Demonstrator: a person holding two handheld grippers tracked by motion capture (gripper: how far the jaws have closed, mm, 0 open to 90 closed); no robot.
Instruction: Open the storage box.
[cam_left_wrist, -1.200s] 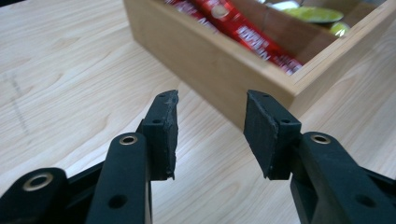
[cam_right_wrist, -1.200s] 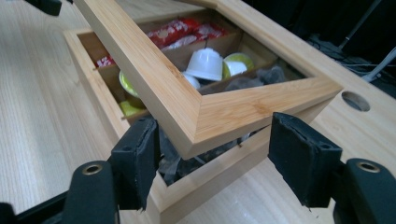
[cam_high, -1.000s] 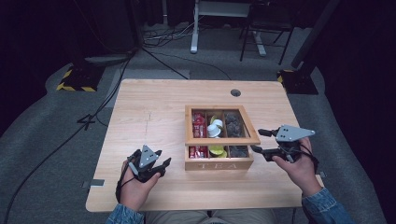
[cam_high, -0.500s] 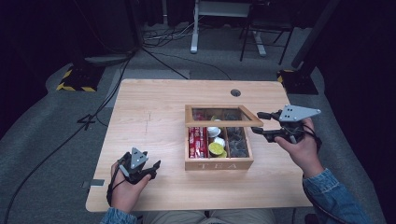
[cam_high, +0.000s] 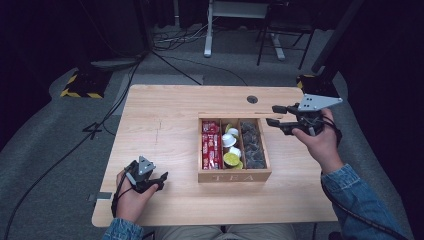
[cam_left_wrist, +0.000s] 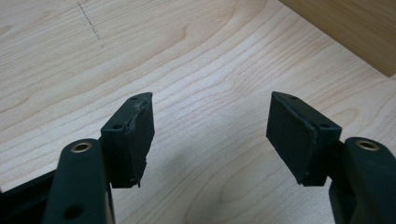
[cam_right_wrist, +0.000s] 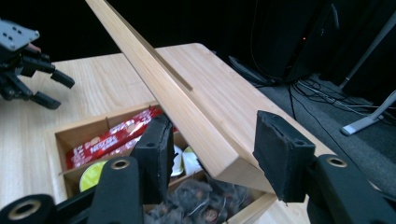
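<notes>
Nearest the person, the left gripper (cam_high: 161, 180) rests low over the front left part of the table (cam_high: 165, 120), its jaws spread apart with only bare wood grain between them in the left gripper view; they have just been opening.

Just right of it, near the front edge, stands the tea box (cam_high: 234, 175), a pale wooden box with "TEA" on its front wall and three compartments running front to back. Red packets (cam_high: 211, 145) fill the left compartment, small round capsules (cam_high: 231, 150) in white, green and yellow lie in the middle one, and dark wrapped pieces (cam_high: 252, 145) fill the right one.

Farther back and to the right, the right gripper (cam_high: 274, 115) is held up above the box's far right corner. In the right gripper view the box lid (cam_right_wrist: 187, 107), a long pale wooden frame, stands raised and slants across the picture, its near corner lying between the two black pads. The jaws have just been closing, yet gaps show on both sides of the wood, so the pads do not press on it. The left gripper (cam_right_wrist: 44, 88) shows farther off beyond the box.
</notes>
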